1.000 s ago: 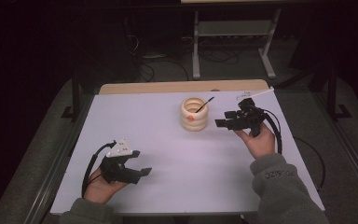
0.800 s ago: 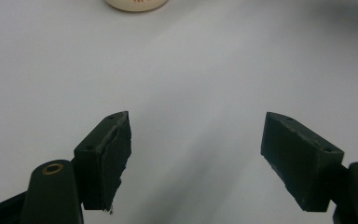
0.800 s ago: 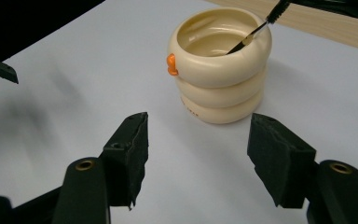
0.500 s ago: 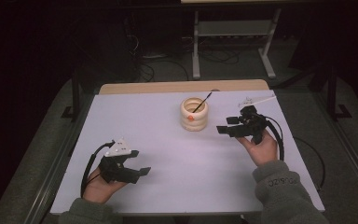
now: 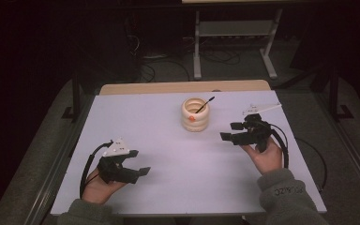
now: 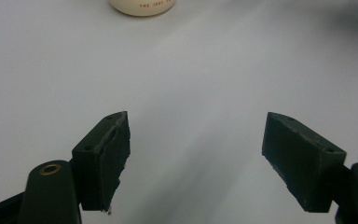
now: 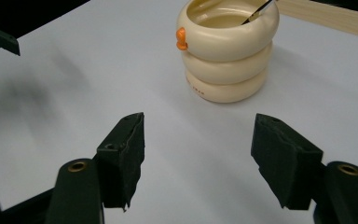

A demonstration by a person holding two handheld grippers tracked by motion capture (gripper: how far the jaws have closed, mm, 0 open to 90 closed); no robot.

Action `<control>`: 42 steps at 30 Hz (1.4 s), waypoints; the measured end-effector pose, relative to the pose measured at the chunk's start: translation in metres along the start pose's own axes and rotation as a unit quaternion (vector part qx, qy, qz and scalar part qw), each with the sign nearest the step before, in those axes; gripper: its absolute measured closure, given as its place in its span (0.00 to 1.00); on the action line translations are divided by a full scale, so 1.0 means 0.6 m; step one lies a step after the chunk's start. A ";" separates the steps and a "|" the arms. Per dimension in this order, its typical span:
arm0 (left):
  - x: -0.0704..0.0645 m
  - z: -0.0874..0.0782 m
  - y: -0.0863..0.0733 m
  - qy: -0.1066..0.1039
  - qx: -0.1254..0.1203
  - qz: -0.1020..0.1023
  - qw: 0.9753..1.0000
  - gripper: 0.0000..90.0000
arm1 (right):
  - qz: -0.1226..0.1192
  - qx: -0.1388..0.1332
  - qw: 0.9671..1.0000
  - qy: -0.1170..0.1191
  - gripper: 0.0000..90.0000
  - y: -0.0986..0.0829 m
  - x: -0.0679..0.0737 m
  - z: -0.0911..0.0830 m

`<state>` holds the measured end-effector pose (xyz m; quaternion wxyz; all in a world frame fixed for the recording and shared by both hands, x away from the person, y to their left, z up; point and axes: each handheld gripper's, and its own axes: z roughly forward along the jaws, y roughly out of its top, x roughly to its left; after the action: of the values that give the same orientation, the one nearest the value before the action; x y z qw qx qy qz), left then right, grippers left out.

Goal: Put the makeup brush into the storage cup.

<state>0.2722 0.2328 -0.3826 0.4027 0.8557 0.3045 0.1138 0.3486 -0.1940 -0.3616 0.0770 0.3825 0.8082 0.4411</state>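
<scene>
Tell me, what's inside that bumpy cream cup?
A thin dark stick leans inside the cream cup, its tip poking over the rim. The cup's wall hides the stick's lower end and the bottom.

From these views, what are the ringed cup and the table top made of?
Ringed cup: looks like glazed ceramic, cream with a soft sheen along the rings; glossy plastic is possible. Table top: matte white sheet, likely laminate, over a bare wood strip at the far edge.
</scene>
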 end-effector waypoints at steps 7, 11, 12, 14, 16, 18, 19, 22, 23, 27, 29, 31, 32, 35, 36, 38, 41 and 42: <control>0.000 -0.002 -0.001 0.000 -0.010 -0.004 1.000 0.25 | -0.009 0.001 1.000 -0.008 0.35 -0.016 0.013 -0.007; 0.000 -0.002 -0.001 0.001 -0.010 -0.006 1.000 0.24 | -0.013 -0.002 1.000 -0.009 0.34 -0.024 0.015 -0.011; 0.000 -0.002 -0.002 0.001 -0.010 -0.006 1.000 0.24 | -0.011 -0.001 1.000 -0.010 0.33 -0.027 0.015 -0.012; 0.001 -0.002 -0.002 0.001 -0.007 -0.005 1.000 0.24 | -0.010 -0.001 1.000 -0.012 0.32 -0.031 0.014 -0.014; 0.001 -0.002 -0.003 0.001 -0.006 -0.009 1.000 0.24 | -0.003 0.004 1.000 -0.013 0.31 -0.036 0.013 -0.016; 0.001 -0.001 -0.003 0.001 -0.008 -0.012 1.000 0.24 | -0.003 0.005 1.000 -0.016 0.31 -0.042 0.014 -0.018; 0.002 -0.002 -0.003 0.002 -0.006 -0.008 1.000 0.23 | -0.002 0.005 1.000 -0.016 0.31 -0.044 0.014 -0.018; 0.003 -0.002 -0.004 0.002 -0.005 -0.008 1.000 0.23 | 0.001 0.008 1.000 -0.022 0.31 -0.054 0.014 -0.021; 0.003 -0.002 -0.004 0.002 -0.005 -0.007 1.000 0.23 | 0.002 0.012 1.000 -0.027 0.31 -0.057 0.015 -0.022; 0.002 -0.002 -0.004 0.002 -0.006 -0.008 1.000 0.23 | 0.009 0.008 1.000 -0.026 0.30 -0.069 0.015 -0.028; 0.003 -0.003 -0.005 0.003 -0.004 -0.008 1.000 0.23 | 0.010 0.005 1.000 -0.027 0.30 -0.078 0.013 -0.031; 0.003 -0.002 -0.006 0.002 -0.004 -0.009 1.000 0.23 | 0.012 0.005 0.999 -0.030 0.30 -0.084 0.011 -0.033; 0.003 -0.002 -0.006 0.002 -0.003 -0.009 1.000 0.23 | 0.016 0.003 0.999 -0.029 0.30 -0.089 0.011 -0.035; 0.003 -0.001 -0.007 0.002 -0.002 -0.010 1.000 0.23 | 0.020 -0.002 0.999 -0.029 0.30 -0.099 0.009 -0.038; 0.003 -0.001 -0.007 0.003 -0.002 -0.011 1.000 0.23 | 0.022 -0.003 0.999 -0.031 0.29 -0.102 0.009 -0.039; 0.004 -0.002 -0.008 0.003 0.001 -0.009 1.000 0.23 | 0.026 -0.003 0.999 -0.031 0.29 -0.110 0.009 -0.040; 0.005 -0.001 -0.011 0.002 0.001 -0.009 1.000 0.23 | 0.029 -0.002 0.999 -0.031 0.29 -0.122 0.009 -0.041; 0.006 -0.001 -0.011 0.003 0.003 -0.008 1.000 0.23 | 0.028 -0.002 0.999 -0.031 0.29 -0.125 0.008 -0.041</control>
<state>0.2718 0.2385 -0.3876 0.4002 0.8542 0.3126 0.1118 0.2924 -0.2306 -0.4037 0.0907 0.4181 0.7936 0.4327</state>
